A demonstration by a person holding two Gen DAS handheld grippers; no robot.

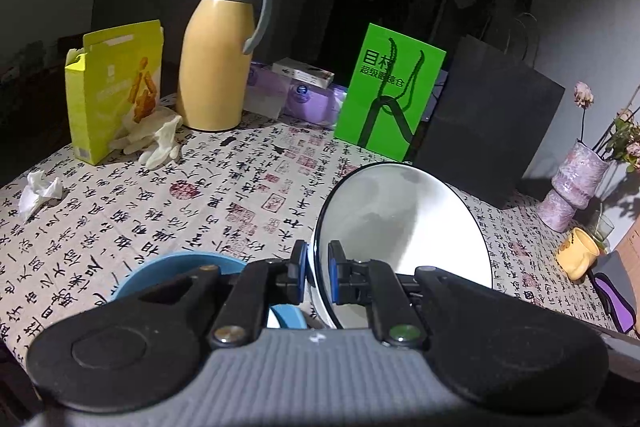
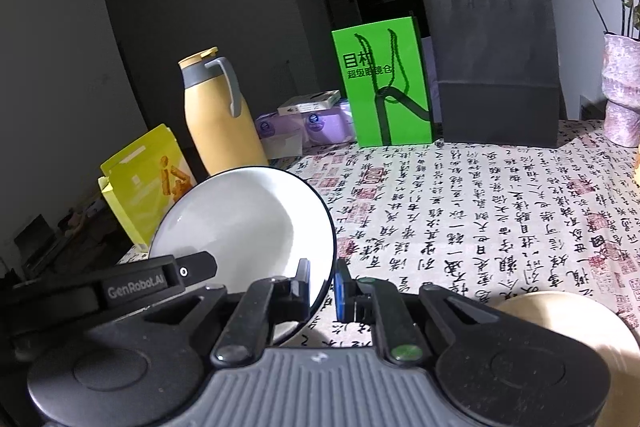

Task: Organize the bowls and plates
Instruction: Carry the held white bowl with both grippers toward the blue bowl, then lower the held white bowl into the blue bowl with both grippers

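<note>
White plate (image 1: 404, 223) with dark rim, tilted up off the tablecloth (image 1: 168, 195), left edge clamped between the blue pads of the left gripper (image 1: 318, 269). Left wrist view: blue bowl (image 1: 176, 273) at 7 o'clock of the plate, just beside the gripper, partly hidden by it. Yellow thermos jug (image 1: 220, 55) at 11 o'clock, yellow snack box (image 1: 116, 87) further left with pale gloves (image 1: 154, 143) at its foot, crumpled tissue (image 1: 38, 191) at 9 o'clock. Green paper bag (image 1: 390, 93) at 12 o'clock, black paper bag (image 1: 488, 123) beside it, pink vase (image 1: 572, 187) and yellow cup (image 1: 576, 259) at 3 o'clock.

Right wrist view: same plate (image 2: 248, 223) at 10 o'clock, right gripper (image 2: 323, 287) clamped on its right rim, jaws nearly together. Left gripper's arm (image 2: 136, 283) touching the plate's lower left. Tan bowl (image 2: 568, 323) at 4 o'clock on the cloth, partly behind the gripper. Thermos jug (image 2: 220, 123), green bag (image 2: 382, 83), black bag (image 2: 494, 67) along the far edge.
</note>
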